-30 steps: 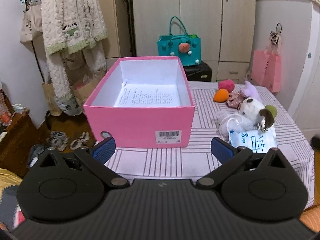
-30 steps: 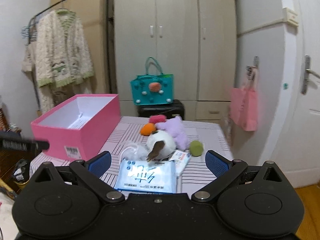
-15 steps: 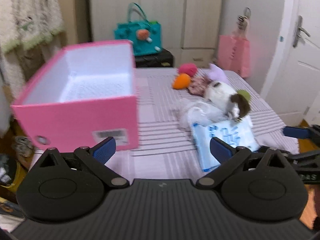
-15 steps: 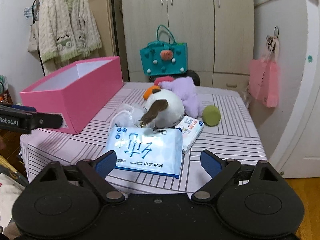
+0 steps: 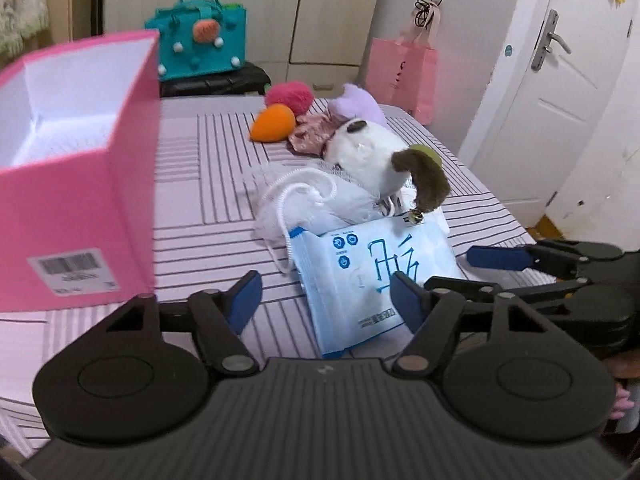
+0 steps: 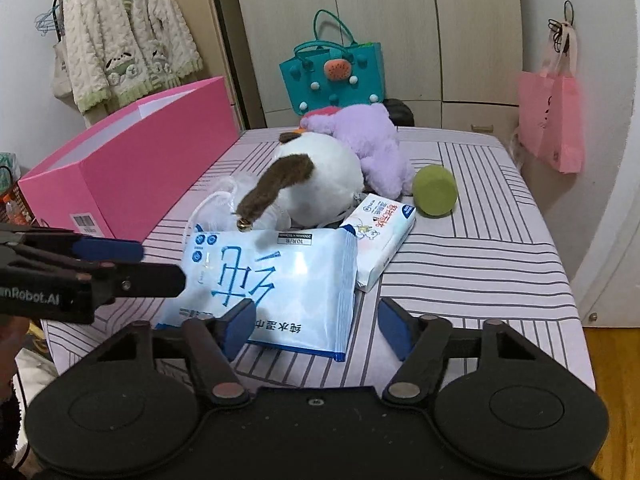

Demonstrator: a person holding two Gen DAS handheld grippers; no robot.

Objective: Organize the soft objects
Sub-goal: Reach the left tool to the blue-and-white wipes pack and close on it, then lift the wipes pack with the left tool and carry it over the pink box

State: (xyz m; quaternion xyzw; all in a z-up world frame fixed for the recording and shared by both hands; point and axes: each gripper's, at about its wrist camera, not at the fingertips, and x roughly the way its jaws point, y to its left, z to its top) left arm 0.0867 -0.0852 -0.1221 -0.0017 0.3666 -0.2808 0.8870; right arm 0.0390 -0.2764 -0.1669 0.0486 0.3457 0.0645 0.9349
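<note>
A pile of soft things lies on the striped table: a blue wet-wipe pack at the front, a smaller tissue pack, a white and brown plush, a purple plush, a green ball, a white mesh pouch, an orange toy and a pink pompom. An open pink box stands left. My left gripper is open, just before the wipe pack's near left corner. My right gripper is open over the pack's near edge.
A teal bag sits on a black case behind the table. A pink bag hangs on the right wall by a white door. A cream cardigan hangs at the left. Wardrobe doors fill the back.
Both grippers have moved forward and closer to the blue wipe pack. The left gripper has swung right, away from the pink box. Both stay open.
</note>
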